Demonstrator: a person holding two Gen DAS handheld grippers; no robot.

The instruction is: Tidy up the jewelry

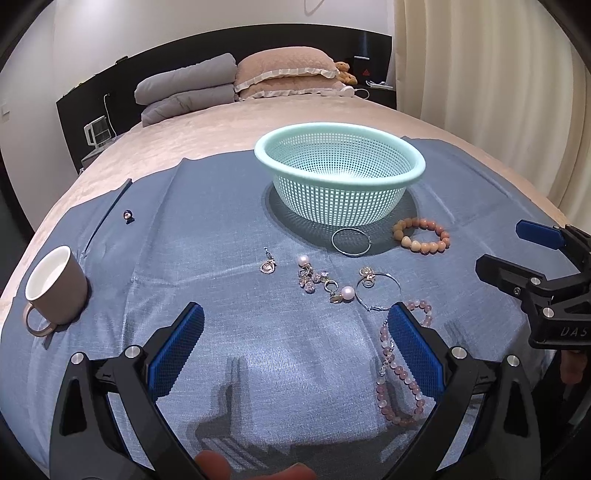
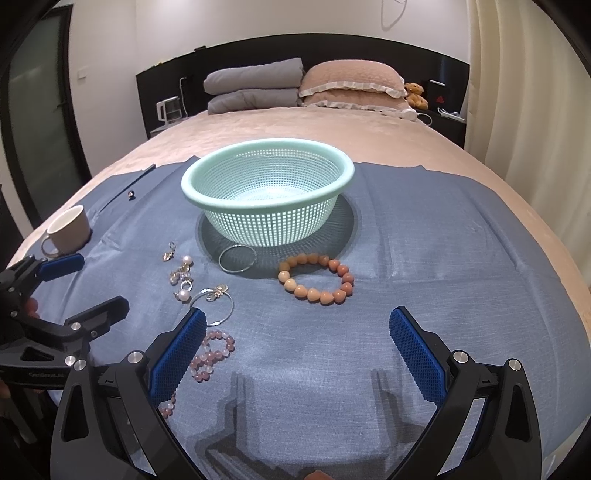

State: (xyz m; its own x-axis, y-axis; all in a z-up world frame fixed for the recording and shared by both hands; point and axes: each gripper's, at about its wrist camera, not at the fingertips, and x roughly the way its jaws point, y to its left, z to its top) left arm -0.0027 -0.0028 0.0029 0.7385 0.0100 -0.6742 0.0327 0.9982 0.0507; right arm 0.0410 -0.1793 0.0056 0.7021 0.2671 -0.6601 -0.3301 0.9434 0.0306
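pink bead strand (image 1: 400, 373) lies lengthwise, running away from the camera.

We see a bedroom: white walls (image 2: 258, 22), a black headboard (image 2: 332, 48), a beige bed (image 1: 221, 129), folded grey bedding (image 2: 255, 85), pink pillows (image 2: 351, 85), cream curtains (image 1: 498, 74)

A basket (image 1: 340, 177) stands on a cloth (image 1: 207, 206) spread over the bed (image 1: 221, 122). Bracelets (image 2: 317, 284) and earrings (image 1: 317, 280) lie before it, a cup (image 1: 55, 284) far left, pillows (image 1: 284, 74) behind.
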